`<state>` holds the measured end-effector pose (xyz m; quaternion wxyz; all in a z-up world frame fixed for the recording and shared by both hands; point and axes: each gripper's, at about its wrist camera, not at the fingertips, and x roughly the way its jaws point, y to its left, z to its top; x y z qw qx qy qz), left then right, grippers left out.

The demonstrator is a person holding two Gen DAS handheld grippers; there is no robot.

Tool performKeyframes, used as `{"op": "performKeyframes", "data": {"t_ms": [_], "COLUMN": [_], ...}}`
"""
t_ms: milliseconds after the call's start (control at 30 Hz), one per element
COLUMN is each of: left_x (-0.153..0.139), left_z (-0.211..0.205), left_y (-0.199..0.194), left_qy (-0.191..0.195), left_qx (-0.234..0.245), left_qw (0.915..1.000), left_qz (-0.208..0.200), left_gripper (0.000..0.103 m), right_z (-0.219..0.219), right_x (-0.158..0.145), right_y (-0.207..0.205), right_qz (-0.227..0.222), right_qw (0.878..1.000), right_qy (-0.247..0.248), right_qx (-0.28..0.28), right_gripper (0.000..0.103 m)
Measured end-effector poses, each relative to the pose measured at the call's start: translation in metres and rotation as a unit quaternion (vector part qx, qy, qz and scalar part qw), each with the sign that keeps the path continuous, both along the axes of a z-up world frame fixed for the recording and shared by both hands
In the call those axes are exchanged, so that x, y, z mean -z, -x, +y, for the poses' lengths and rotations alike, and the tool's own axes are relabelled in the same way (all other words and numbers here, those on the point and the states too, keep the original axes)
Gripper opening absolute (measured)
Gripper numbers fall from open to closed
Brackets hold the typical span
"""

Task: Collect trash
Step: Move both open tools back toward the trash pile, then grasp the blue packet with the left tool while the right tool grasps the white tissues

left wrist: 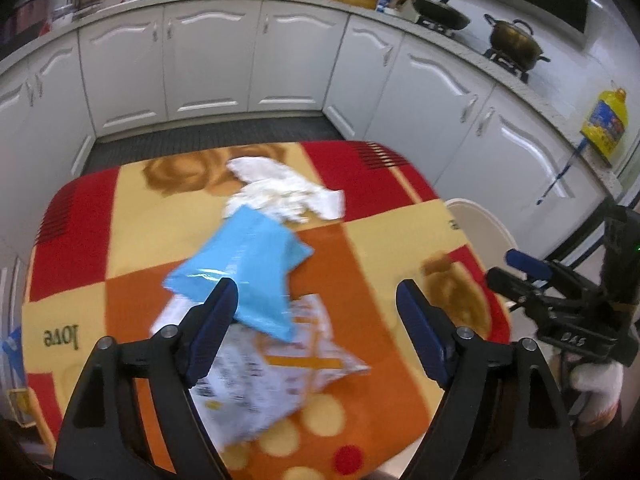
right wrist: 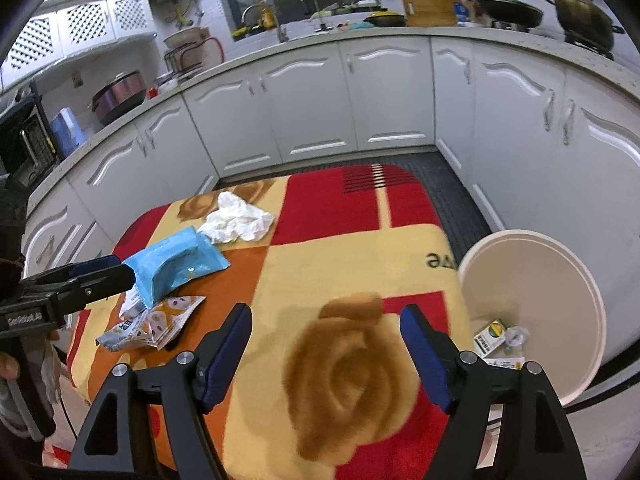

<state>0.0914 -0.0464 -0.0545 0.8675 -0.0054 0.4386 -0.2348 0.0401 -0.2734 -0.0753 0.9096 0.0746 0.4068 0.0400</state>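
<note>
A blue plastic packet (left wrist: 246, 262) lies on the blanket-covered table (left wrist: 380, 240), partly on a white and orange printed snack wrapper (left wrist: 272, 372). A crumpled white tissue (left wrist: 280, 190) lies beyond them. My left gripper (left wrist: 318, 290) is open just above the near end of the blue packet. In the right wrist view the blue packet (right wrist: 180, 266), the wrapper (right wrist: 152, 326) and the tissue (right wrist: 238, 222) lie at the left. My right gripper (right wrist: 326, 316) is open and empty over the table's right part. A cream bin (right wrist: 532, 280) holds small trash.
White kitchen cabinets (left wrist: 216, 60) ring the table, with a dark floor mat (left wrist: 208, 134) between. Pots (left wrist: 514, 42) stand on the stove at the right. A yellow oil bottle (left wrist: 606, 120) stands on the counter. The bin's rim (left wrist: 480, 220) shows past the table's right edge.
</note>
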Motion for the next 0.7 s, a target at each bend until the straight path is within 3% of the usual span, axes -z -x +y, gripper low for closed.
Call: {"op": "performKeyframes", "data": {"t_ms": [400,567,633,700], "left_x": [0.030,0.038,0.041,0.043], "left_z": [-0.002,-0.004,-0.003,-0.002], "left_y": [-0.037,-0.049,-0.053,-0.056], "left_qy": [-0.076,-0.071,-0.063,-0.061], "left_qx": [0.015,0.023,0.025,0.025], "left_qw": [0.9969,0.9972,0.9977,0.9977], "left_qz": [-0.013,-0.005,0.004,0.012], "left_gripper": [0.081,0.080,0.073,0.044], "right_z": [0.026,0.043,0.046,0.048], "right_x": [0.013,0.021,0.022,0.023], "right_y": [-0.037,-0.055,-0.060,-0.065], "right_qz": [0.024,0.031,0.033,0.034], "right_qw": [0.999,0.999,0.998,0.998], "right_qy": [0.005,0.006,0.006,0.003], "right_qx": [-0.020,-0.040,-0.045,-0.048], "right_gripper": [0.075,0.075,0.075,0.075]}}
